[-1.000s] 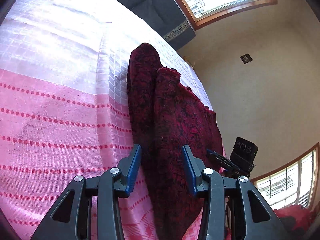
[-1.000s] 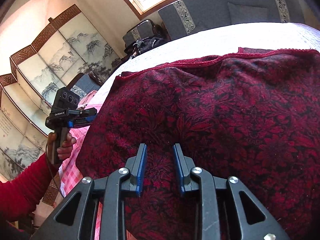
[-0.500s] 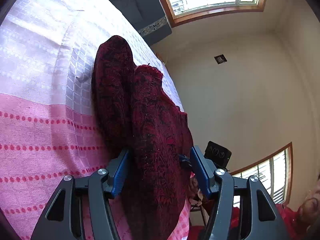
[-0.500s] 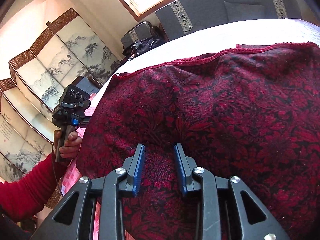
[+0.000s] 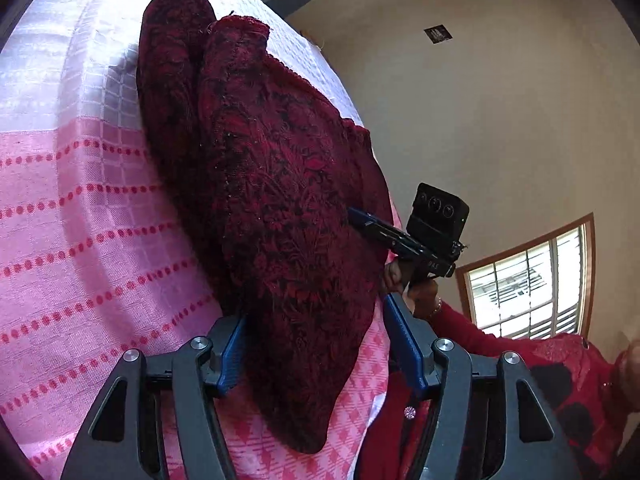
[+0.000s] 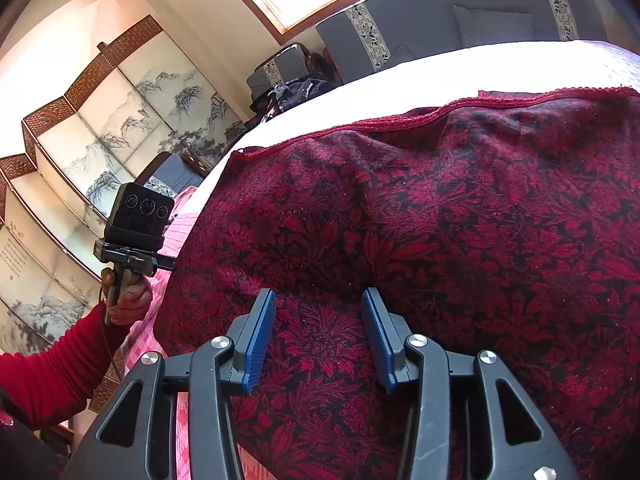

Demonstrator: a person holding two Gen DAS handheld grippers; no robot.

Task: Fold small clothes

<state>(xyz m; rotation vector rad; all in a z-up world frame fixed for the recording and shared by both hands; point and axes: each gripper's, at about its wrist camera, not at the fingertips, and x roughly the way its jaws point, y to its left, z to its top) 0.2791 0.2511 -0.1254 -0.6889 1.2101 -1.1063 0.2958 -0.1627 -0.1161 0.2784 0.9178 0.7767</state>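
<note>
A dark red garment with a black floral pattern [image 5: 276,184] lies folded on the pink and white cloth [image 5: 80,208]; it fills most of the right wrist view [image 6: 440,240]. My left gripper [image 5: 312,344] is open, its blue fingers on either side of the garment's near end. My right gripper [image 6: 318,336] is open, low over the garment's near edge, holding nothing. The right gripper also shows in the left wrist view [image 5: 424,240] at the garment's right side. The left gripper shows in the right wrist view [image 6: 132,240] at the garment's left edge.
The pink and white checked cloth covers the surface, with its edge [image 5: 360,380] close to me. A grey sofa [image 6: 460,28] stands beyond the far side. A painted folding screen [image 6: 100,140] stands on the left. The person's red sleeves [image 6: 52,368] are near both edges.
Both grippers opened wider; the right one had its fingers close together over the fabric. The left gripper moved in so the garment's end lies between its fingers.
</note>
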